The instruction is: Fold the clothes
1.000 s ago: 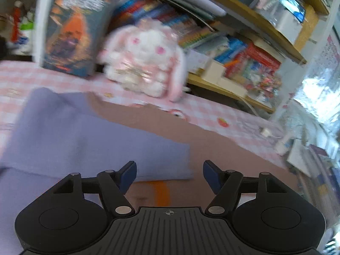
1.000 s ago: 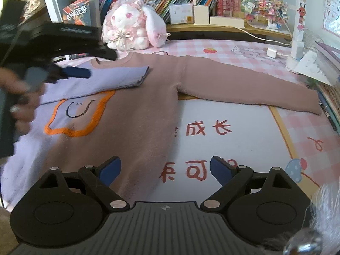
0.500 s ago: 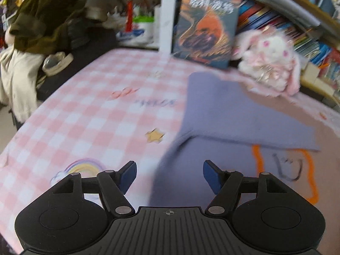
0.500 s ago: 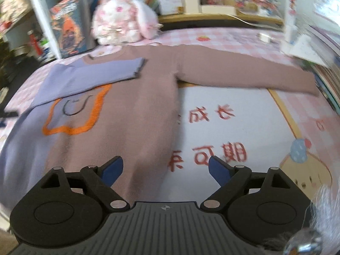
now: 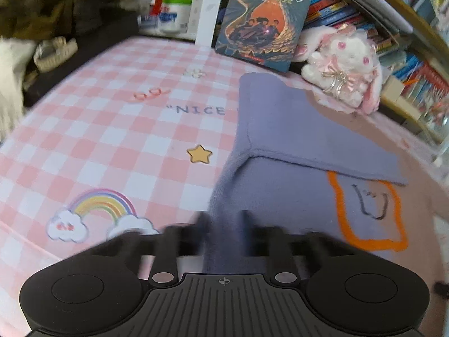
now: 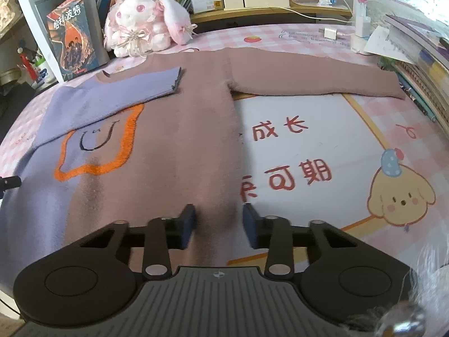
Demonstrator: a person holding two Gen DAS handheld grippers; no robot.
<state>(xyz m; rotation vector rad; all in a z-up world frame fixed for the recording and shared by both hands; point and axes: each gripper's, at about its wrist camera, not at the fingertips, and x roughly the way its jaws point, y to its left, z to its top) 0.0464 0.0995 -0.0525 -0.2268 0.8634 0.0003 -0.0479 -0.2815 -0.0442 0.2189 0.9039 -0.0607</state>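
Since the sweater (image 6: 174, 151) is soft and floppy, my left tool (image 5: 221, 224) and right tool (image 6: 219, 224) straddle its hem at the desk's near edge, jaws part-closed, grip unconfirmed.

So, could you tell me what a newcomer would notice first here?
Probably the sweater, half purple and half brown, spread across the pink checked cloth with its purple sleeve folded over the chest. Next, the pink plush rabbit sitting behind the collar by the bookshelf.
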